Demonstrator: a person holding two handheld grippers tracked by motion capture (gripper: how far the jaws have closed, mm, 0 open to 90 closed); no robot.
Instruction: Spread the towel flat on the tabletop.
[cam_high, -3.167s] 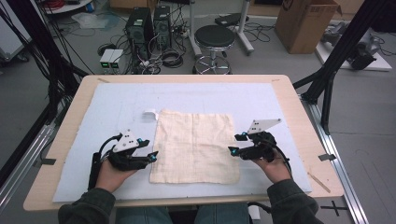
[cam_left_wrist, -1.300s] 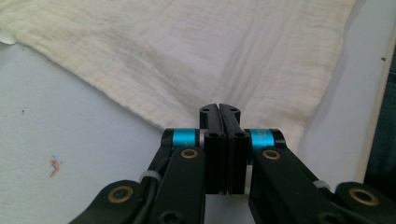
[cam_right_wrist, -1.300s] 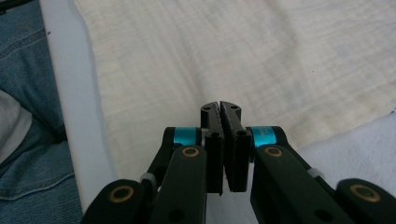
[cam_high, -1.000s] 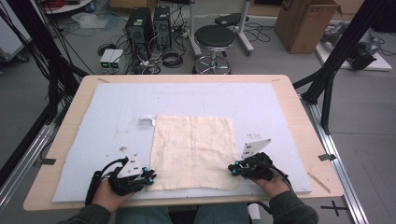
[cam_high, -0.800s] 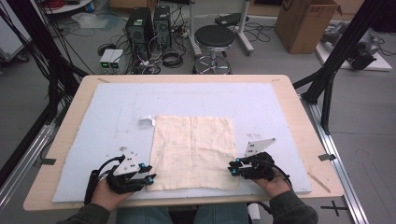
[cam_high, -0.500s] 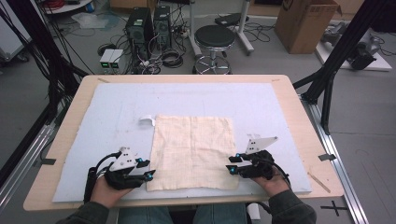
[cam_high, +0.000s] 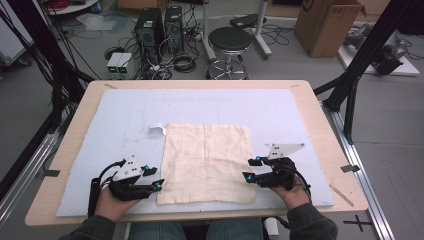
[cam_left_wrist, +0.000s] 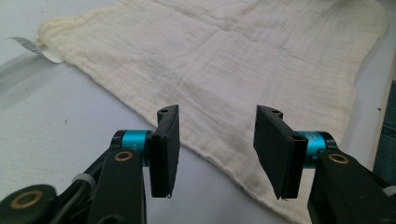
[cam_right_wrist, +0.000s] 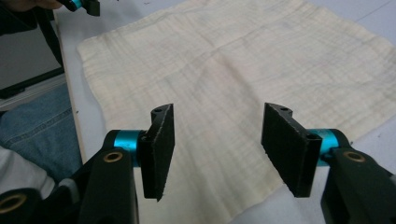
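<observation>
The cream cloth (cam_high: 206, 162) lay flat on the table (cam_high: 75, 130) — unfolded, ungrasped (nothing started); left claw (cam_high: 159, 183) and right claw (cam_high: 248, 169) flanked its near corners, jaws apart.

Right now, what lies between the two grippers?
The cream cloth, spread flat on the blue mat: its near strip spans the stretch between the left gripper and right gripper. The high view shows it.

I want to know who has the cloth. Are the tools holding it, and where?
No. The left tool and right tool are open, each at a near corner of the cloth, gripping nothing.
</observation>
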